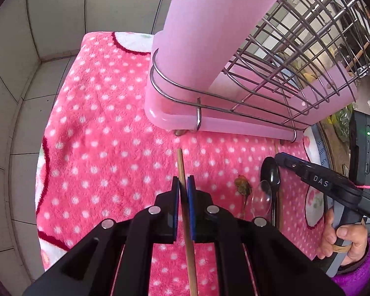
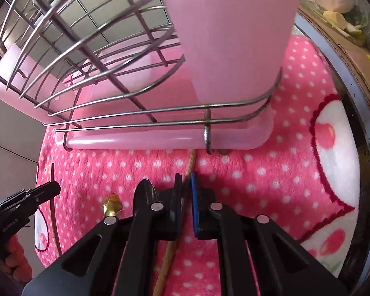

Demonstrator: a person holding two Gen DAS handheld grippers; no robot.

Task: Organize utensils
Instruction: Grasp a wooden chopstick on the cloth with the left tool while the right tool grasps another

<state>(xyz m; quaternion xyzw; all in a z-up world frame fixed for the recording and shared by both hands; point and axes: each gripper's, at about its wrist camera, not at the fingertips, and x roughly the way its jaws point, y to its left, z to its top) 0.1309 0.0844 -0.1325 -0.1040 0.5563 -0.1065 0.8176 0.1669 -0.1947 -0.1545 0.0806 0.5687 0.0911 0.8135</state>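
Left gripper (image 1: 183, 185) fingers clamped on one chopstick (image 1: 188, 234), right gripper (image 2: 185, 185) fingers clamped on another chopstick (image 2: 169, 254), both sticks lengthwise along fingers, tips toward wire rack (image 1: 283, 69) just ahead over the pink-clothed bench (image 1: 106, 128).

Left wrist view: rides the left gripper (image 1: 182, 185), looks steeply down along its fingers, close above the pink dotted cloth (image 1: 106, 128), facing the far wire rack (image 1: 296, 56).
Right wrist view: rides the right gripper (image 2: 185, 187), equally steep and close, facing the same rack (image 2: 91, 56) from the right.
Shared: cloth (image 2: 259, 172), rack, pink tray (image 1: 175, 116) (image 2: 140, 141), black spoon (image 1: 271, 172) (image 2: 145, 192); each view catches the other gripper at its edge (image 1: 281, 157) (image 2: 51, 187).
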